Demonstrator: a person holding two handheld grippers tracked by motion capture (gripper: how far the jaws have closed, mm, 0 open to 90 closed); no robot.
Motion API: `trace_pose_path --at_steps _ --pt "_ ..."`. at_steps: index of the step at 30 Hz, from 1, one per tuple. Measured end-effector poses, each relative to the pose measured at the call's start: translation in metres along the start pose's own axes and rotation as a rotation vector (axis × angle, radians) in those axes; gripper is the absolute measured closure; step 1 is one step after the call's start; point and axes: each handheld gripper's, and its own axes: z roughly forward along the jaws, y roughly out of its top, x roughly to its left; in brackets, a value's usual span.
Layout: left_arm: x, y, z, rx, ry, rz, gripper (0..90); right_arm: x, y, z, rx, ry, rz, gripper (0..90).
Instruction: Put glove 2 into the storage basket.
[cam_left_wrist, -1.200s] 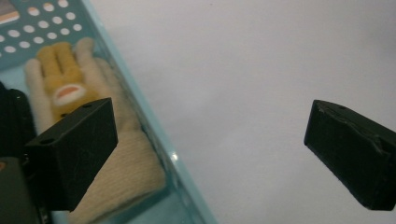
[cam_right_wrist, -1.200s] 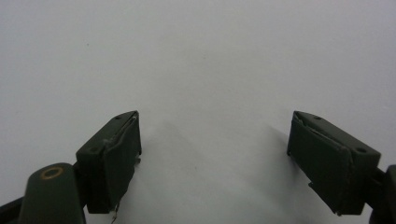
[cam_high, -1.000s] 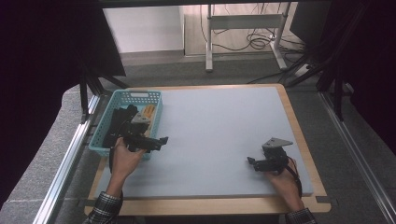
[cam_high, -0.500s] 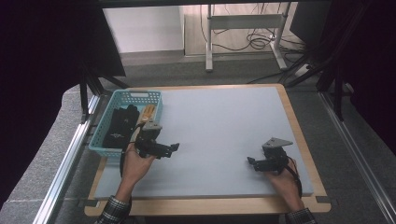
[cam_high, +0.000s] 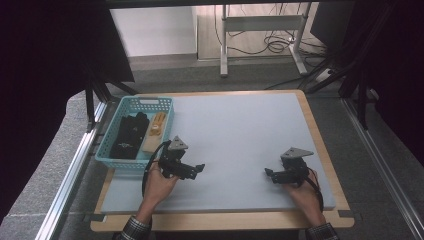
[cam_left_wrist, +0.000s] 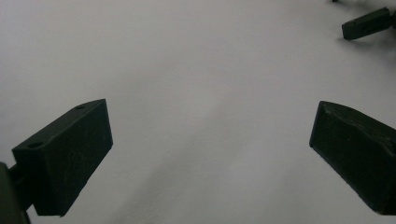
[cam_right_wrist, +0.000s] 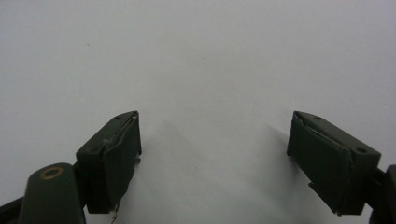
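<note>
Two grippers over pale grey desk (cam_high: 235, 130), jaws wide apart, nothing held. Left gripper (cam_high: 197, 169) just right of slotted turquoise plastic basket (cam_high: 119, 159); right gripper (cam_high: 269, 174) near front right. Basket at desk's left edge, holding black folded item (cam_high: 129, 135) and tan item (cam_high: 155, 131). Far tip of right gripper (cam_left_wrist: 366, 23) caught in left gripper view. Broad bare surface between grippers.

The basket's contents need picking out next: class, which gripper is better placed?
Probably the left gripper: it sits open just beside the basket holding the black item, while the right gripper is across the mat.
</note>
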Motion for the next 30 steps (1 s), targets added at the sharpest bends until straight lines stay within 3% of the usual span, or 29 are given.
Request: trace_pose_path --at_steps 13,22,30 --pt "-0.012 -0.022 0.028 0.039 -0.025 0.033 0.0 0.0 0.0 0.0 0.0 0.0 0.0 17.0" --pt "-0.017 -0.036 0.044 0.095 -0.002 0.055 0.0 0.0 0.0 0.0 0.0 0.0 0.0 17.0" --pt "-0.019 -0.036 0.045 0.103 0.016 0.07 0.0 0.0 0.0 0.0 -0.001 -0.001 0.0 17.0"
